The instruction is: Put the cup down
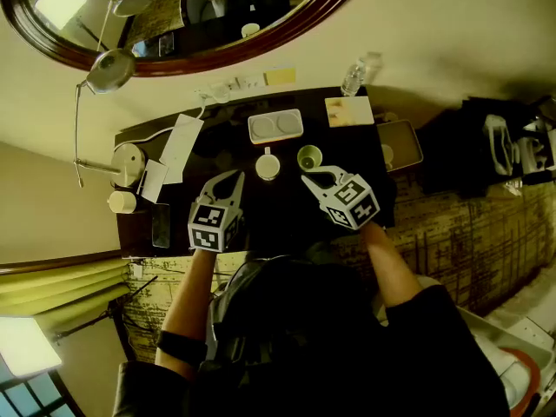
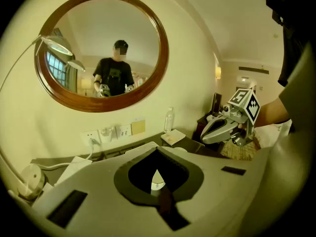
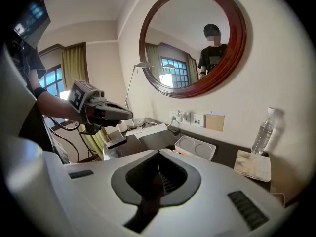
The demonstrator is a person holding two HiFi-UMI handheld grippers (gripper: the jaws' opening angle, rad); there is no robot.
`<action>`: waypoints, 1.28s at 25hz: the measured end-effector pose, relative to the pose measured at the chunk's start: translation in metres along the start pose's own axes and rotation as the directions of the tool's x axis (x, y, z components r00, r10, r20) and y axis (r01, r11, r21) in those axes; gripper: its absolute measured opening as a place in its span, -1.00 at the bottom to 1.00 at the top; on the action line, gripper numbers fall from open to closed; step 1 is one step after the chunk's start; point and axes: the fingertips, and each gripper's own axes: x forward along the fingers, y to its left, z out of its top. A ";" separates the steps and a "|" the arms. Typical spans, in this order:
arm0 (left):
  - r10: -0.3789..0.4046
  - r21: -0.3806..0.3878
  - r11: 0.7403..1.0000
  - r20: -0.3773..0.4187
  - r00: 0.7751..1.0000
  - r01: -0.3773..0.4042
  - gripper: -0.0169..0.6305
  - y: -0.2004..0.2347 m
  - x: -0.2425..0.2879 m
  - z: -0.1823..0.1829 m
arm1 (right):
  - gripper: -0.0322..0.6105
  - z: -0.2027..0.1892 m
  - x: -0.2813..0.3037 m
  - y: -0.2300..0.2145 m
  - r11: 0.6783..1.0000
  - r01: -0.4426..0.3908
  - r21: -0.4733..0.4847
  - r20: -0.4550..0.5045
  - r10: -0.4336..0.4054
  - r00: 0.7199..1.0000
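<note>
A white cup point(image 1: 268, 165) stands upright on the dark table point(image 1: 287, 211), with a second cup point(image 1: 309, 157), greenish inside, just to its right. My left gripper point(image 1: 233, 179) hovers to the near left of the white cup, shut with nothing in it. In the left gripper view its jaws point(image 2: 158, 151) meet, and a sliver of the white cup point(image 2: 157, 180) shows through the opening below them. My right gripper point(image 1: 309, 179) hangs just in front of the greenish cup, shut and empty. Its jaws point(image 3: 159, 153) are together in the right gripper view.
A white tray point(image 1: 275, 126) with two round hollows sits behind the cups. A water bottle point(image 1: 356, 75) and a square pad point(image 1: 348, 111) are at the back right. A desk lamp point(image 1: 109, 72), papers point(image 1: 181, 146), a phone point(image 1: 162, 224) and a small jar point(image 1: 122, 201) fill the left side.
</note>
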 end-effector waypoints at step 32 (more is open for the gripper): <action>0.057 -0.172 0.984 0.006 0.998 -0.055 -0.93 -0.003 -0.003 -0.009 | 0.23 -0.046 0.000 -0.038 0.996 0.018 -0.089 -0.135 -0.030 0.990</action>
